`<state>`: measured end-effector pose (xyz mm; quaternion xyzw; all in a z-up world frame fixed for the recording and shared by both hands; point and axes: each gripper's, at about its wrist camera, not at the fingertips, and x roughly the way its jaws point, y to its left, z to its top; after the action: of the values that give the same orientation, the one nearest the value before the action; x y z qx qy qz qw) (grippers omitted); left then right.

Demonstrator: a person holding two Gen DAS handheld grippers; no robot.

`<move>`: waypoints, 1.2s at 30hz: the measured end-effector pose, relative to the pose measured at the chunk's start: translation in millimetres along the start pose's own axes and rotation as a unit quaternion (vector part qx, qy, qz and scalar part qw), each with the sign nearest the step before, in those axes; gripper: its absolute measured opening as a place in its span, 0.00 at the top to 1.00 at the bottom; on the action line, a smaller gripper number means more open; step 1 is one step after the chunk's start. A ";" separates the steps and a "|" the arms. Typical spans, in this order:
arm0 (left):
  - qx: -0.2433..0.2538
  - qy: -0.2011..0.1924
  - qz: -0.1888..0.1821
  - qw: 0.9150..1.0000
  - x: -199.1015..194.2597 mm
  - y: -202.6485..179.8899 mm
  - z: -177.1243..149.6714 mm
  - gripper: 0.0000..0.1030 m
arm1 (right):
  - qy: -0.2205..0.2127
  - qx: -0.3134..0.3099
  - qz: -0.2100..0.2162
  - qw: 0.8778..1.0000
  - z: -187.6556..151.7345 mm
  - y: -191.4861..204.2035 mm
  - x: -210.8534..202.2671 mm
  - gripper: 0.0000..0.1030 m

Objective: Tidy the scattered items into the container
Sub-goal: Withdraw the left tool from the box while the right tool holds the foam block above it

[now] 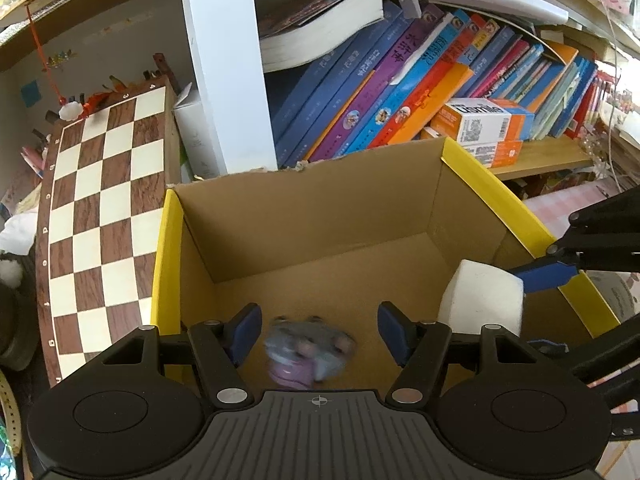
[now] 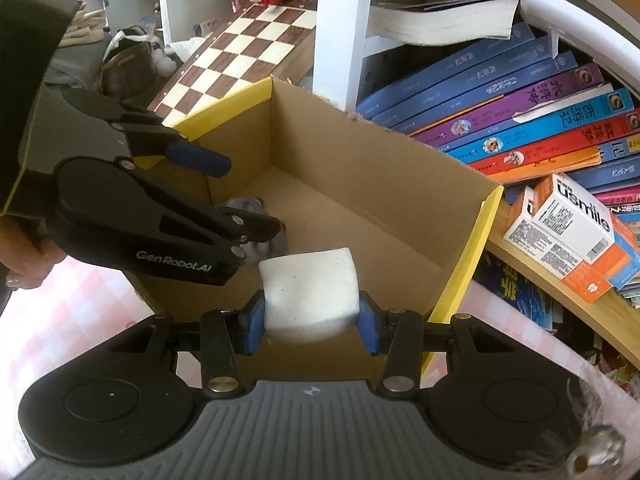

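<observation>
Over the box: both grippers above a cardboard box [image 1: 320,240] with yellow-edged walls, set against a bookshelf [image 1: 540,156] and beside a chessboard [image 1: 100,208].

Right gripper [image 2: 311,314]: blue pads closed on the two side faces of a white foam block [image 2: 310,294]; block squarely between the fingers, front face pointing into the box.

Block's place: held over the near right part of the box, above the floor, not resting on it; close to the right yellow wall in the left wrist view [image 1: 480,300].

Left gripper [image 1: 320,330]: jaws wide apart, nothing between the pads.

Plush toy [image 1: 308,354]: small, grey and lilac, blurred; below and between the open left fingers, low against the box floor. Cannot tell whether lying on the floor or in mid-fall; no contact with either pad visible.

Same toy from the right wrist view [image 2: 256,232]: mostly hidden behind the left gripper's body, well inside the box.

Deciding relation: block straight ahead of the right jaws and already within the box's walls, clear floor beneath; toy to its left, near but apart.

Nearer hand: right one for the block, by a grip already made.

Judgement: toy inside the container; block one release short of it, needing only parted pads, perhaps a little lower.
</observation>
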<state>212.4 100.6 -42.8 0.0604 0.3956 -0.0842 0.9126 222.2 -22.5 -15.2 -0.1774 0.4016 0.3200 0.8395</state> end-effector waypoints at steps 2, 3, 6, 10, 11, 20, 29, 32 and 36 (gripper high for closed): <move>0.001 0.003 -0.002 1.000 -1.9 -0.4 -3.2 0.37 | 0.001 0.006 0.002 1.000 -0.5 -0.7 -0.4 0.58; 0.001 0.005 -0.003 1.000 -2.8 -0.8 -4.7 0.37 | 0.003 0.007 0.002 1.000 -0.7 -0.7 -0.8 0.58; 0.008 0.010 -0.005 1.000 -7.0 -3.5 -10.0 0.37 | 0.006 0.008 0.000 1.000 -1.1 -0.8 -2.7 0.58; 0.004 0.019 -0.017 1.000 -12.2 -7.0 -17.2 0.38 | 0.015 0.019 0.009 1.000 -3.6 -1.7 -4.7 0.58; 0.000 0.020 -0.021 1.000 -13.8 -7.3 -19.1 0.38 | 0.018 0.019 0.013 1.000 -5.2 -0.5 -5.9 0.58; -0.041 0.033 -0.035 0.998 -37.5 -10.8 -42.7 0.40 | 0.023 0.019 0.029 0.999 -25.7 13.1 -23.1 0.58; -0.108 0.029 -0.028 0.993 -58.7 -13.4 -67.5 0.42 | 0.001 0.009 0.014 1.000 -42.6 24.7 -34.8 0.58; -0.122 0.028 -0.024 0.992 -61.9 -13.5 -71.5 0.42 | -0.004 0.009 0.014 1.000 -45.6 26.1 -37.1 0.58; -0.129 0.029 -0.022 0.991 -67.0 -16.1 -75.0 0.43 | -0.006 0.009 0.017 1.000 -48.9 26.7 -40.1 0.58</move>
<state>110.6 105.2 -45.5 -0.0644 0.4310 -0.0508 0.8986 157.7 -45.9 -14.7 -0.1609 0.4022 0.3319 0.8380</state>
